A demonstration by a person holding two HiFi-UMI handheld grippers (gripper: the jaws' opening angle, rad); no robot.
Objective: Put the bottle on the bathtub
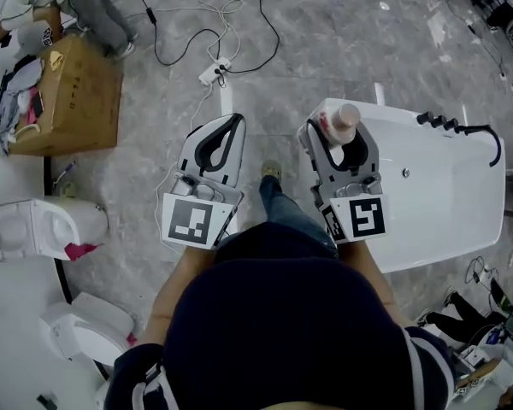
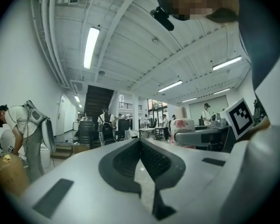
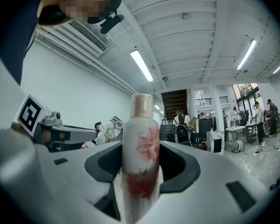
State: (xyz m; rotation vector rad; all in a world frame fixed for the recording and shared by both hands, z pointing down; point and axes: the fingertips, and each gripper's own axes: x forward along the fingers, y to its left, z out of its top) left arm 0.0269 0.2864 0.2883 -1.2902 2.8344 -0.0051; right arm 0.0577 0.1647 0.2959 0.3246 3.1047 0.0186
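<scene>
My right gripper is shut on a white bottle with a pink flower print and a pale pink cap. It holds the bottle over the near left end of the white bathtub. In the right gripper view the bottle stands upright between the dark jaw pads, its cap above them. My left gripper hangs over the grey floor to the left of the tub, shut with nothing in it. In the left gripper view its jaws meet at the tips, and the bottle shows off to the right.
A black faucet with a hose sits on the tub's far rim. A cardboard box stands at the left, with a white toilet nearer me. Cables and a power strip lie on the floor ahead. A person bends at the far left.
</scene>
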